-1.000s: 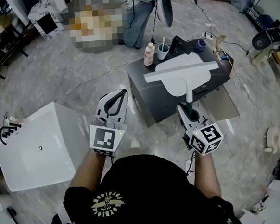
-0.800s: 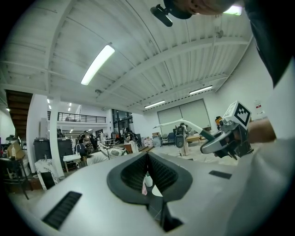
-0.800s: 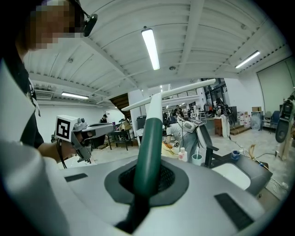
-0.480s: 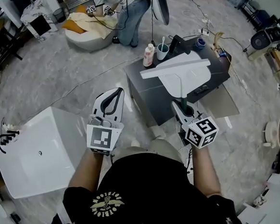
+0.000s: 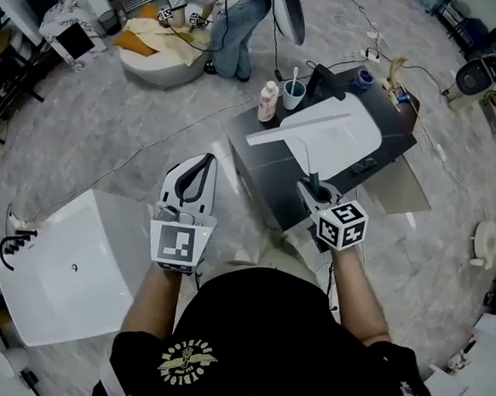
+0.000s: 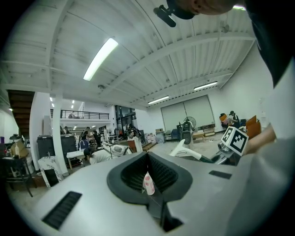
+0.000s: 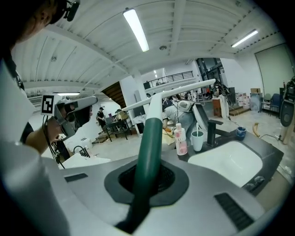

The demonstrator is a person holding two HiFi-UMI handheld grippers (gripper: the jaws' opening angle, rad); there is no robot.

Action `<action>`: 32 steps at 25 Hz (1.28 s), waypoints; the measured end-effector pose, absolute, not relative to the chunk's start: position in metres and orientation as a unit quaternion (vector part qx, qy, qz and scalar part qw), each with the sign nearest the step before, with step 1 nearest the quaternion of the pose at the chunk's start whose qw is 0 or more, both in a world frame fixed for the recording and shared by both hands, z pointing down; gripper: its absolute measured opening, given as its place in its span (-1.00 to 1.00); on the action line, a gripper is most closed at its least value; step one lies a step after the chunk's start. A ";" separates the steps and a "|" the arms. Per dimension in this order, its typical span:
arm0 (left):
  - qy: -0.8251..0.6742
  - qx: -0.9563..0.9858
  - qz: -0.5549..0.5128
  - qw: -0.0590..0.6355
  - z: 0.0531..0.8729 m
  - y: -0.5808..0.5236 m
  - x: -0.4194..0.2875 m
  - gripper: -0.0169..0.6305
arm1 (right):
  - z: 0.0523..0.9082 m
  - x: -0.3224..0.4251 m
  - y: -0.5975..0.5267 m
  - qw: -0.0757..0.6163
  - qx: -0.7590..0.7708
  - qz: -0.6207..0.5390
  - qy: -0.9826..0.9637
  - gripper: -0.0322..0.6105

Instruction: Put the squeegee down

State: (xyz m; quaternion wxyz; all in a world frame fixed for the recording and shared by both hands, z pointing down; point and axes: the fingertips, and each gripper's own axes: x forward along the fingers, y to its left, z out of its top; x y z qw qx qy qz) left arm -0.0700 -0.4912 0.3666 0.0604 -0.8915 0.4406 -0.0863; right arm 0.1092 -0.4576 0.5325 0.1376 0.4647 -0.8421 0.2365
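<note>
The squeegee has a dark green handle [image 7: 149, 143] and a long white blade [image 5: 298, 127]. My right gripper [image 5: 314, 188] is shut on the green handle and holds the squeegee tilted, with its blade over the white sink basin [image 5: 346, 138] in the dark cabinet [image 5: 268, 178]. In the right gripper view the handle runs up between the jaws to the blade [image 7: 175, 93]. My left gripper [image 5: 202, 162] hangs to the left of the cabinet over the floor, shut and holding nothing. A small pink and white tag [image 6: 148, 183] dangles inside its pads.
A black faucet [image 5: 320, 80], a pink bottle [image 5: 268, 100] and a cup with a toothbrush [image 5: 293, 91] stand at the cabinet's far edge. A white tub [image 5: 65, 267] lies on the floor at left. A person stands beyond the cabinet; cables trail across the floor.
My right gripper has come down and nearer to me with the squeegee, bringing the blade lower over the basin. The left gripper has drifted slightly.
</note>
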 end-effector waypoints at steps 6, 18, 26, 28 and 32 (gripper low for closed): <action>0.445 -0.889 -0.093 0.055 0.371 -0.516 -0.058 -0.88 | 0.578 0.120 -0.479 0.162 0.457 0.269 -0.832 -0.81; 0.441 -0.891 -0.104 0.037 0.391 -0.570 -0.020 -0.88 | 0.661 0.134 -0.507 0.222 0.424 0.316 -0.819 -0.81; 0.446 -0.887 -0.119 0.027 0.406 -0.595 -0.006 -0.88 | 0.721 0.126 -0.509 0.256 0.382 0.361 -0.811 -0.81; 0.448 -0.885 -0.123 0.025 0.409 -0.599 -0.004 -0.88 | 0.735 0.125 -0.510 0.261 0.373 0.371 -0.809 -0.81; 0.453 -0.882 -0.129 0.019 0.417 -0.604 -0.004 -0.88 | 0.759 0.125 -0.510 0.274 0.363 0.386 -0.802 -0.81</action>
